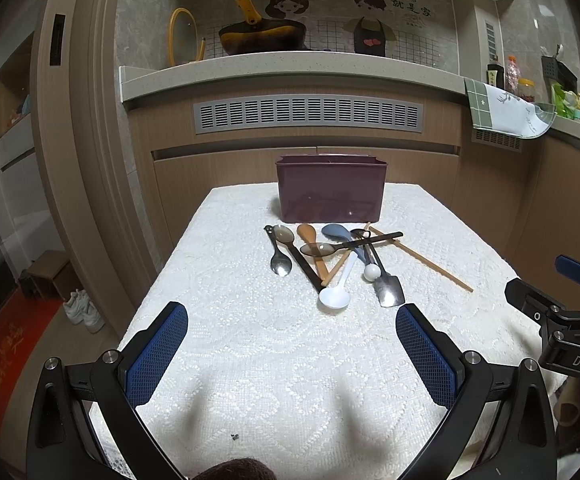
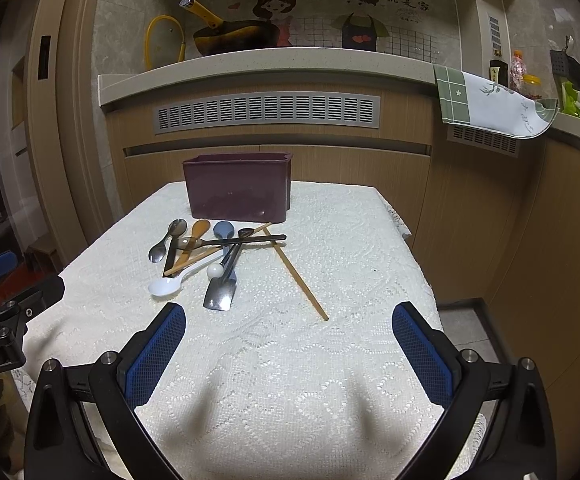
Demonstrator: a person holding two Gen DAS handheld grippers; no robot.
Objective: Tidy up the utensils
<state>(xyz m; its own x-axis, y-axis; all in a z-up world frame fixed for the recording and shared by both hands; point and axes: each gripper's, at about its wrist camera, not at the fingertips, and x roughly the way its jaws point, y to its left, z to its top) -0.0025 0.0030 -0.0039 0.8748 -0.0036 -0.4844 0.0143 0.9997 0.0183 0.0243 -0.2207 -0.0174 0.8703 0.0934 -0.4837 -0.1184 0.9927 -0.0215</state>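
- White lace cloth covers the tabletop point(image 1: 250, 360); a maroon plastic bin point(image 1: 331, 188) stands upright at the far edge, opening up, contents not visible.
- Utensil pile point(image 1: 330, 258) lies just in front of the bin, tangled: steel spoon point(image 1: 280, 262), amber wooden spoon point(image 1: 310, 240), blue-grey spoon point(image 1: 338, 233), white plastic spoon point(image 1: 335, 295), flat steel spatula-spoon point(image 1: 388, 290), a smoky translucent spoon across the top, dark handles crossing.
- One bamboo chopstick point(image 2: 296, 276) runs out of the pile toward the right side and lies mostly alone on the cloth.
- Left hand-held gripper point(image 1: 292, 354): jaws spread wide, nothing between the pads, hovering short of the pile.
- Right hand-held gripper point(image 2: 288, 354): likewise released and empty, near the chopstick's free end.
- Judgement: nothing sorted yet; all utensils appear to be outside the bin.
- Handling: everything looks light and stiff. Steel pieces are likely slick, so pinch mid-handle across the flat. Plastic and wood should give better friction.
- The chopstick is thin and may roll; grab near the free end, pads square across it.
- Risk: crossed handles. Lifting a lower piece would likely drag its neighbours; take the top or outlying ones first.
- The lace could snag a fingertip on a low approach.
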